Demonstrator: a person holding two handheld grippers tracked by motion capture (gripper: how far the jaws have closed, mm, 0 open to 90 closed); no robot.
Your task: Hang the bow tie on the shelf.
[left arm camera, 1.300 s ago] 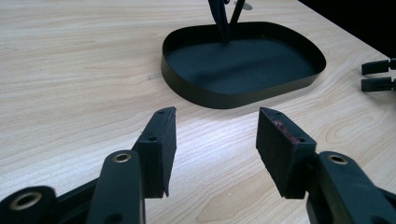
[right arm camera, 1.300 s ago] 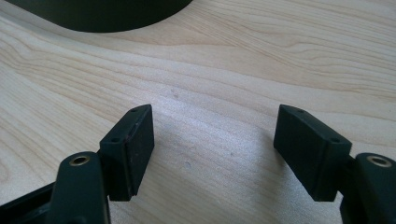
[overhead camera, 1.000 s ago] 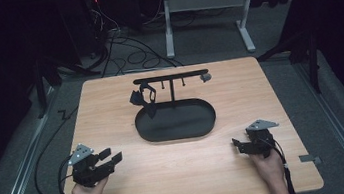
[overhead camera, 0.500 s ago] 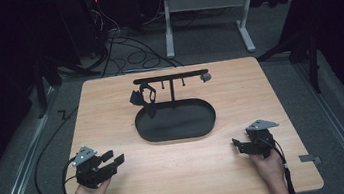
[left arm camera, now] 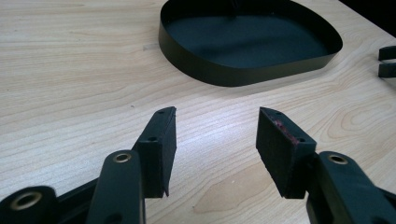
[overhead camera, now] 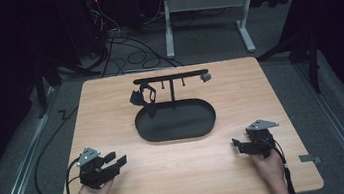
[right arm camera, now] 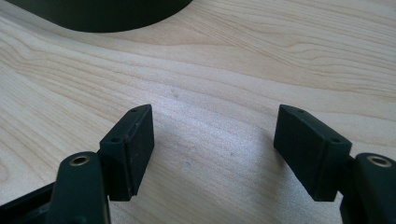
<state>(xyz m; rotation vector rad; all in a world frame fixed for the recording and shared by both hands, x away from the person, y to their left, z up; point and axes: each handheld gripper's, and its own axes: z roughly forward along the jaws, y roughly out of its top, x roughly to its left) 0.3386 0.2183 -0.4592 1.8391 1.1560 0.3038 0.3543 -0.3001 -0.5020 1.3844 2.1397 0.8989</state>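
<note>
Left gripper [overhead camera: 113, 163]: jaws parted, empty, low over the counter [overhead camera: 270, 94]. Right gripper [overhead camera: 239, 146]: likewise, both seemingly parked before a reach. Black tray [overhead camera: 176, 121]: mid-counter, between and beyond them, bearing a hook rack [overhead camera: 170, 77]. Dark item [overhead camera: 142, 98] hanging there: shape indistinct.

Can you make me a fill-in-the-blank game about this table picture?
1. The black oval metal tray sits on a light ______ table.
2. The jaws of the left gripper are ______, with nothing between them.
3. A dark object hangs from the black T-shaped ______ that rises from the tray.
4. The right gripper rests ______ the tray, not inside it.

Missing words: wooden; open; stand; outside
</note>
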